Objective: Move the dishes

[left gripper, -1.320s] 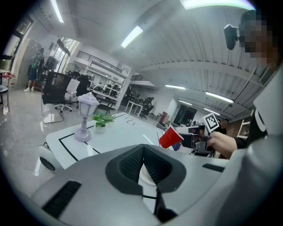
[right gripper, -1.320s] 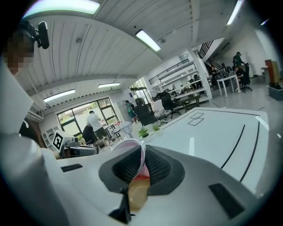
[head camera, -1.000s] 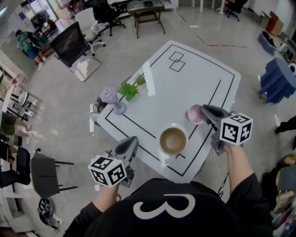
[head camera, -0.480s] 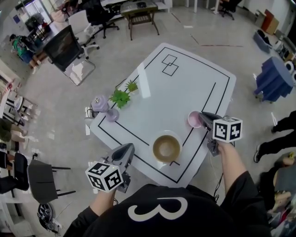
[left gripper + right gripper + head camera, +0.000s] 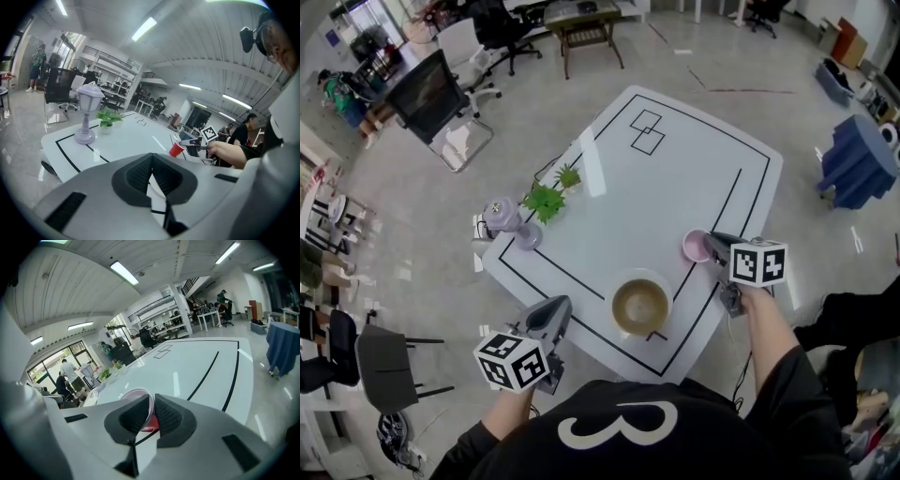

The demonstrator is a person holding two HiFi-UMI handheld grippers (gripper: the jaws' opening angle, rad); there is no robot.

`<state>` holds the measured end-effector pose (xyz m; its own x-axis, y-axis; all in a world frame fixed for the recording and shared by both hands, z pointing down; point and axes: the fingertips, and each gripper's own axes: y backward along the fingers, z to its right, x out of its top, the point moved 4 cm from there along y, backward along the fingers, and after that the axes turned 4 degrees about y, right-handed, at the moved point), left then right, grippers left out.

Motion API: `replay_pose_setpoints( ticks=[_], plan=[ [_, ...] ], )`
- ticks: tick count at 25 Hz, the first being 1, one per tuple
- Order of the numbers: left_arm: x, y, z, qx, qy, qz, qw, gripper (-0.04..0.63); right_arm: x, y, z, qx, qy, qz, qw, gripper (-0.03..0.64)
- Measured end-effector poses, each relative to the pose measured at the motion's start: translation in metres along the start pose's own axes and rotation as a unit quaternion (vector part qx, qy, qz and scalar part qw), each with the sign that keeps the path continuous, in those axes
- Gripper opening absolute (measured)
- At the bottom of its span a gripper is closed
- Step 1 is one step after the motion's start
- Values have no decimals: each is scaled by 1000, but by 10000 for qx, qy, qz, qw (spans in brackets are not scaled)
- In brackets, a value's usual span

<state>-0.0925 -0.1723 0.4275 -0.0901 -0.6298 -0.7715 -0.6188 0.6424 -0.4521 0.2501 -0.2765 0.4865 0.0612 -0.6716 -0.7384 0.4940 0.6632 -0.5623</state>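
My right claw point(image 5: 152, 404) is clamped on the red cup point(image 5: 136, 396) at its rim (wall between both pads); my left claw point(image 5: 151, 159) is closed, empty.

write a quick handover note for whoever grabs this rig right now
Right gripper: shut on the rim of the red cup, which is tilted at the right side of the white table. I cannot tell whether the cup is clear of the surface.
Left gripper: shut, empty, just off the table's near left edge.
Bowl: on the table near the front edge, between the two grippers, touched by neither.
Small lamp and potted plant: at the table's left edge.
Done: cup gripped.
Left: place the cup, then probably move the bowl.
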Motion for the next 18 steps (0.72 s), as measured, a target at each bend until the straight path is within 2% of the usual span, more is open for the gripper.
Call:
replay_pose_setpoints(
  ticks=[5,13,18],
  plan=[
    [-1,4,-4,33,11,7,10000,2,1,-1,0,52,-71,59,9999,75],
    [-3,12,-4,20,42,61,10000,1,12,16,-16,178,45,546,9983,215],
    [-9,15,-4,12,76,74,9999,2,21,38,-40,341,250,836,9956,238]
  ],
)
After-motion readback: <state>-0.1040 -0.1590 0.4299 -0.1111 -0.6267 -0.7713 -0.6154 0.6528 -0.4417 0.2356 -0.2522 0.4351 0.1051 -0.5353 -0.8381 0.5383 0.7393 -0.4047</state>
